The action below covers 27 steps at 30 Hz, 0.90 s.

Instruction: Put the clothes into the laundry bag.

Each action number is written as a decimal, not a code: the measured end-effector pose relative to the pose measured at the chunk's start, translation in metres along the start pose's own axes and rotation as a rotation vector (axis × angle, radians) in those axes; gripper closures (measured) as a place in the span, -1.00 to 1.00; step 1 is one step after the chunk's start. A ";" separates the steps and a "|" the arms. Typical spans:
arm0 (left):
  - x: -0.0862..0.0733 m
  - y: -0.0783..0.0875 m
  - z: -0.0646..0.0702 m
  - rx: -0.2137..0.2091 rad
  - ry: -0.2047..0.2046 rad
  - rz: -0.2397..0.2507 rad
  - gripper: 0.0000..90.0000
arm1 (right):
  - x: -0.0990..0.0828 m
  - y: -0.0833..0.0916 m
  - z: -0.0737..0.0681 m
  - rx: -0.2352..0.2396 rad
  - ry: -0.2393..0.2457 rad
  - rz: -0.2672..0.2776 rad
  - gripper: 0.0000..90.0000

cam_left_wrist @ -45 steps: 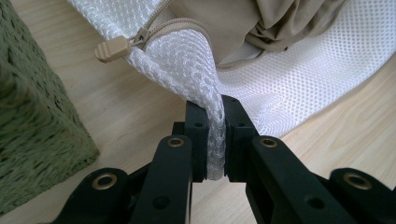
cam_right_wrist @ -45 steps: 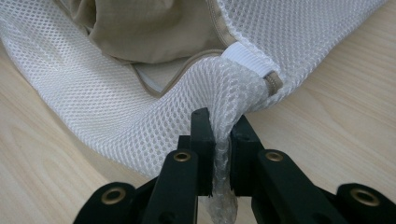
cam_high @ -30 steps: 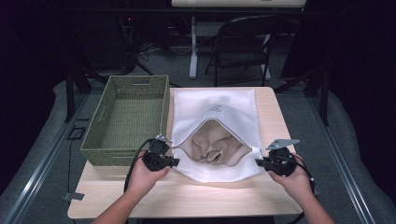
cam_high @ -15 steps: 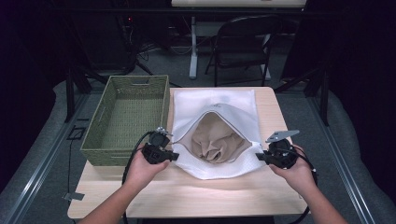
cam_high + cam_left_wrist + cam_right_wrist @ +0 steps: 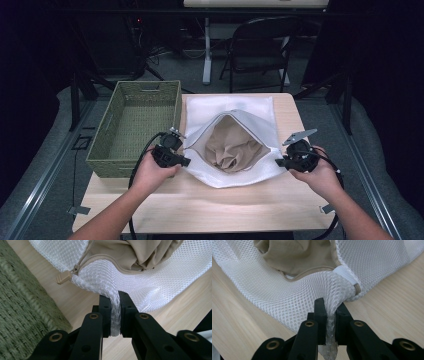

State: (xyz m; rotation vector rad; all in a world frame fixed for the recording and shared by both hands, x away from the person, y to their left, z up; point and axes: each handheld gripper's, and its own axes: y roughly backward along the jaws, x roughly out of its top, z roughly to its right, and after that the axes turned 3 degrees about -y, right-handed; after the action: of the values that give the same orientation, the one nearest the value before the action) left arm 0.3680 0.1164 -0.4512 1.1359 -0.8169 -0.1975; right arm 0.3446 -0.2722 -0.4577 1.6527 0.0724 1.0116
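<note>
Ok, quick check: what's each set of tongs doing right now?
Left tongs: closed on the white mesh laundry bag, near the zipper pull.
Right tongs: closed on the bag's mesh at the opposite end of the opening.

The green basket (image 5: 135,125) blocks the table's left; bare wood (image 5: 210,205) lies free before the mesh bag (image 5: 240,175).

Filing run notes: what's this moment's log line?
left tool: shut on mesh bag | right tool: shut on mesh bag | beige garment inside | zipper open

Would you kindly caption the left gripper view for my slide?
Left gripper pinching the white mesh bag beside its zipper pull.
</note>
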 end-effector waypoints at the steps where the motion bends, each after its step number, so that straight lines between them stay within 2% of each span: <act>1: 0.001 0.001 0.000 0.004 -0.001 -0.004 0.84 | 0.002 0.002 0.002 0.004 0.005 -0.008 0.84; 8: 0.012 0.011 -0.006 0.012 0.005 -0.033 0.84 | 0.014 0.011 0.008 -0.004 0.006 -0.031 0.83; 10: 0.015 0.014 -0.008 0.023 -0.005 -0.045 0.84 | 0.016 0.012 0.008 0.002 0.003 -0.024 0.83; 17: 0.023 0.021 -0.011 0.049 -0.011 -0.051 0.84 | 0.027 0.017 0.009 -0.027 0.035 -0.068 0.83; 27: 0.036 0.032 -0.018 0.061 -0.003 -0.047 0.84 | 0.041 0.025 0.014 -0.045 0.022 -0.060 0.83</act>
State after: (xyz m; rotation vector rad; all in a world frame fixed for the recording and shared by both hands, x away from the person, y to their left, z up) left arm 0.3967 0.1248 -0.4096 1.2132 -0.8037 -0.2140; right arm 0.3685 -0.2704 -0.4137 1.5899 0.1122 0.9790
